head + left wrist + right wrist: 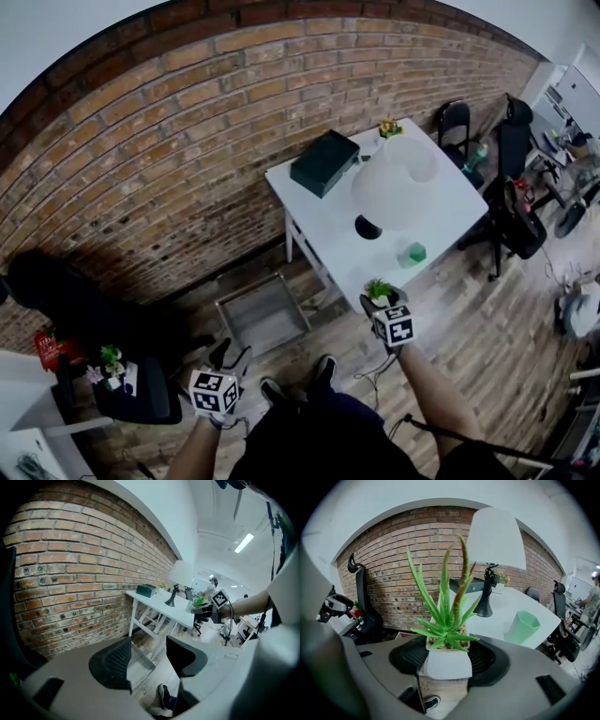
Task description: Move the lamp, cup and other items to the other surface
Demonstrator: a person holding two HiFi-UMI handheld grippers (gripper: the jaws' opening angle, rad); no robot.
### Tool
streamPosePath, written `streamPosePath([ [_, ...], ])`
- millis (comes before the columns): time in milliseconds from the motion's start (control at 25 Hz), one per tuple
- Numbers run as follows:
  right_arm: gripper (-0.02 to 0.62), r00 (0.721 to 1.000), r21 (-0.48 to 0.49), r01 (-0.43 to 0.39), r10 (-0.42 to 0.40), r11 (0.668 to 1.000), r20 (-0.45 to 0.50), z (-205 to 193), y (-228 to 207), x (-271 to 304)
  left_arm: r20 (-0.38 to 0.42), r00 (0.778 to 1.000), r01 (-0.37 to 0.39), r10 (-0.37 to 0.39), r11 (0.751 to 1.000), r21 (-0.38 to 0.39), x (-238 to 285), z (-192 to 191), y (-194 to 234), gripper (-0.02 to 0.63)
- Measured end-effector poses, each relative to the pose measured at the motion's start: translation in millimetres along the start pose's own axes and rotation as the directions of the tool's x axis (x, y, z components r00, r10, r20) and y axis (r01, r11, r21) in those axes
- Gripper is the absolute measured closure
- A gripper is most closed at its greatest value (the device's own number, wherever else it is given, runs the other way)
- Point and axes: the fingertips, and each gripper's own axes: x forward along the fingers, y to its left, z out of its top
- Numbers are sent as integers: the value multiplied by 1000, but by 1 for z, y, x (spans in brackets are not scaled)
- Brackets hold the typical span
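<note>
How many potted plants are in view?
3. The held plant is in the right claw; the far plant stands at the table's corner; the left plant sits on a dark surface, lower left. Others may be hidden.

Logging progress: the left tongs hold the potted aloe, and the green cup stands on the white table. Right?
No: the right gripper view shows the right tongs holding the potted aloe; the left tongs are empty. The green cup is on the white table.
</note>
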Motion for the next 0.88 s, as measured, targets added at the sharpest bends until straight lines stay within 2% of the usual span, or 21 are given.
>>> streamPosePath([
  [200, 334, 999, 14, -22, 22, 1000, -40, -16, -27, 19, -18, 1000, -5, 5, 1000, 17, 20, 9, -26, 374],
  [440, 333, 997, 56, -23, 28, 998, -75, -26, -53, 43, -50, 999, -16, 17, 1000, 27, 41, 12, -37, 374],
  [680, 331, 991, 60, -89, 95, 994, -91, -30, -49, 53, -43, 998, -36, 37, 999, 25, 48, 18, -39, 374],
  [880, 330, 992, 90, -88, 96, 992, -86, -33, -48, 57, -40, 999, -35, 36, 999, 24, 47, 21, -35, 374],
])
